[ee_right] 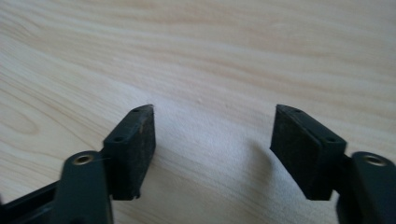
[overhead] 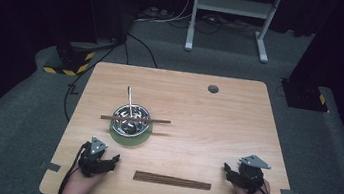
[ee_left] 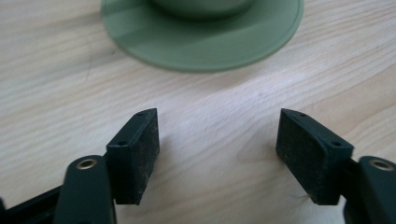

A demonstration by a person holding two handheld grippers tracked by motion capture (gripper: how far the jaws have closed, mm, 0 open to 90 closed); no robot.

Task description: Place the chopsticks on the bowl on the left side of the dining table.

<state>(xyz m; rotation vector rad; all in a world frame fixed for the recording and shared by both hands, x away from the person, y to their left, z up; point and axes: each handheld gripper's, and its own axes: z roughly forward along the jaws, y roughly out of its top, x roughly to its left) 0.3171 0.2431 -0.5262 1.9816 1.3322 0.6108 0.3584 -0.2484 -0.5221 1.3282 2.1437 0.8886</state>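
Note:
A shiny metal bowl [overhead: 130, 120] stands on a green saucer [overhead: 129, 138] left of the table's middle. A thin metal handle [overhead: 129, 100] leans out of the bowl toward the back. A dark brown stick [overhead: 135, 119] lies across the bowl's rim. A longer dark wooden strip [overhead: 172, 180] lies flat near the front edge. My left gripper [overhead: 112, 160] rests at the front left, open and empty, its jaws [ee_left: 217, 140] facing the saucer [ee_left: 201, 42]. My right gripper [overhead: 227, 169] sits at the front right, open and empty over bare wood [ee_right: 212, 140].
The wooden table [overhead: 216, 128] has a round cable hole [overhead: 213, 89] at the back right. Metal tabs stick out at its front corners [overhead: 50, 166]. Beyond it on the grey carpet stand a white frame [overhead: 231, 14] and black stands with yellow-striped bases [overhead: 71, 61].

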